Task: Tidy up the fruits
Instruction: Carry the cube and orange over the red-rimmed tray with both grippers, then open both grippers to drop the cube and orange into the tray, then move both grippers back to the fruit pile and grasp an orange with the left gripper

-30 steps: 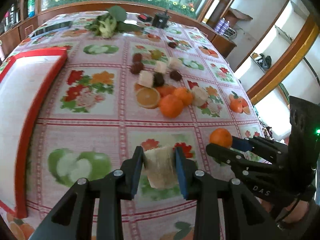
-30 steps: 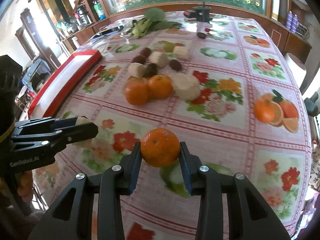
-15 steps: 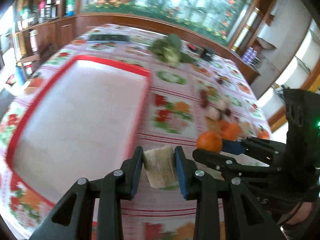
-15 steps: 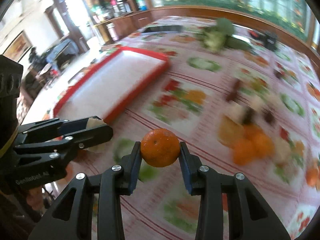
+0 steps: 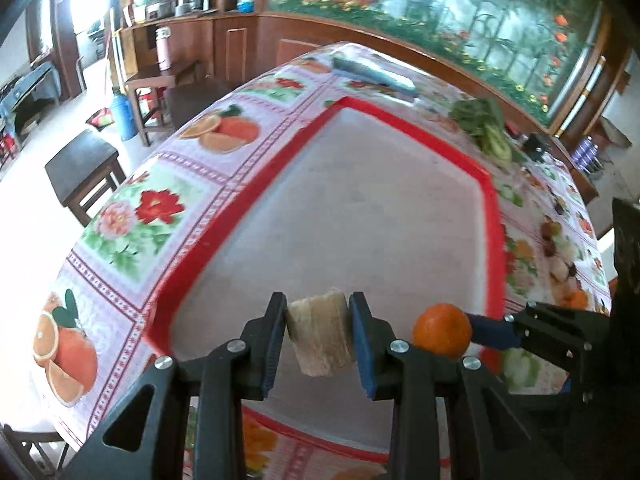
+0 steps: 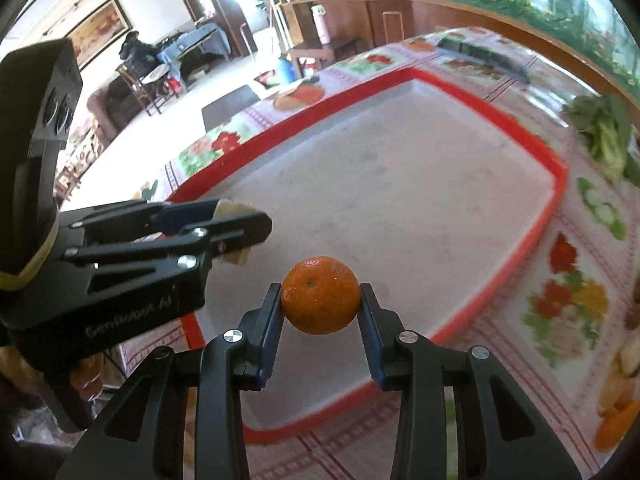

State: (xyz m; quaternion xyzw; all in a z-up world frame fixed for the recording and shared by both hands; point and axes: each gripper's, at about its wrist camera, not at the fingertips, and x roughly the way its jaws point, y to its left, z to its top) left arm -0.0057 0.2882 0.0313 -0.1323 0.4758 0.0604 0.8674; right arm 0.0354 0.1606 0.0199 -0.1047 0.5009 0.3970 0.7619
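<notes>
The left hand-held gripper [image 5: 318, 330] clamped a pale fruit chunk [image 5: 320, 332] above the red-rimmed tray [image 5: 490, 216]; the right hand-held gripper [image 5: 464, 330] held a tangerine [image 5: 442, 330] beside it.

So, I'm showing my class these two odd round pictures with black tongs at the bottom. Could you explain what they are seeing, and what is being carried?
No robot: a person holds a two-fingered grabber in each hand, with a wide-angle camera on each looking along its fingers. One picture comes from the left gripper, shut on a pale fruit chunk. The other comes from the right gripper, shut on an orange. Each view also catches the other grabber from the side. Both hang above a red-rimmed tray on a flowered tablecloth. Leafy greens and more fruit lie beyond the tray.
</notes>
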